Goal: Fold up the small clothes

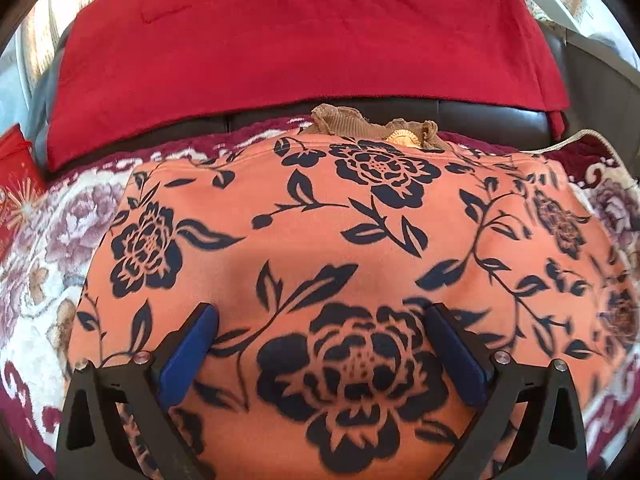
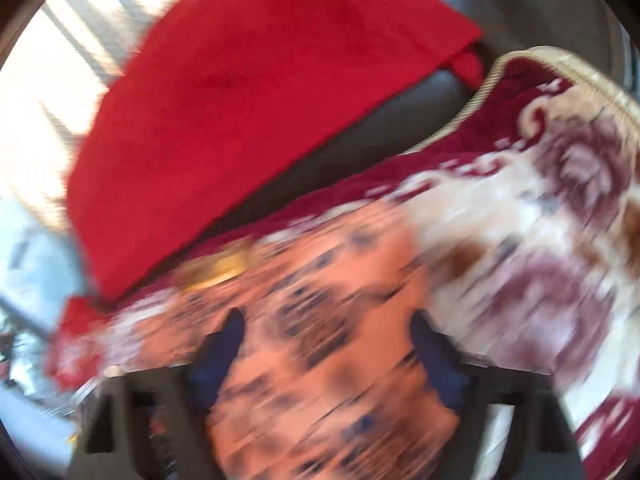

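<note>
An orange garment printed with dark blue flowers lies spread flat on a flowered blanket. A tan ribbed collar with a gold button peeks out at its far edge. My left gripper hovers over the near part of the garment, its blue pads wide apart, nothing between them. The right wrist view is heavily blurred by motion. There my right gripper is over the same orange garment, its dark blue fingers spread and empty.
A red cloth drapes over a dark leather sofa back beyond the garment. A red printed bag stands at the left edge. The blanket's braided hem curls up at the right, with bright window light behind.
</note>
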The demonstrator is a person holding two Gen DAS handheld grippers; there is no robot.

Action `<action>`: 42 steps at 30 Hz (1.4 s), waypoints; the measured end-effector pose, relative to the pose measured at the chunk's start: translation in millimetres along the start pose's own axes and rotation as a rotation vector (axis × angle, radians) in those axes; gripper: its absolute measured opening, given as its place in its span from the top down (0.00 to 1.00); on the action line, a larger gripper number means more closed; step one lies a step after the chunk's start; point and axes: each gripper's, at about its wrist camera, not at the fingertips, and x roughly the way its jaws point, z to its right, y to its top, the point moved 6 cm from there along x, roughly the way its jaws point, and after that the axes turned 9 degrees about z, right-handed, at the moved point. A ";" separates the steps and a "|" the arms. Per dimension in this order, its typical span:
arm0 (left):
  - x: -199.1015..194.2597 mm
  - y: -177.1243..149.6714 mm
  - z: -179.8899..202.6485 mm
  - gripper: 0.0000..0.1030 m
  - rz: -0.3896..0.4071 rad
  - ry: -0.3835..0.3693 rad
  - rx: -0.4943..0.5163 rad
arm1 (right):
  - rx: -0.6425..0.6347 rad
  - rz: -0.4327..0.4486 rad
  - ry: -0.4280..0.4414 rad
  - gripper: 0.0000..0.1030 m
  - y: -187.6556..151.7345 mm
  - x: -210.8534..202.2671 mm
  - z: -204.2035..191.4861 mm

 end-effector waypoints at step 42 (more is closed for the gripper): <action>-42.4 0.7 -198.5 0.26 -0.022 -0.064 -0.425 | -0.040 -0.183 -0.007 0.12 -93.7 37.7 6.1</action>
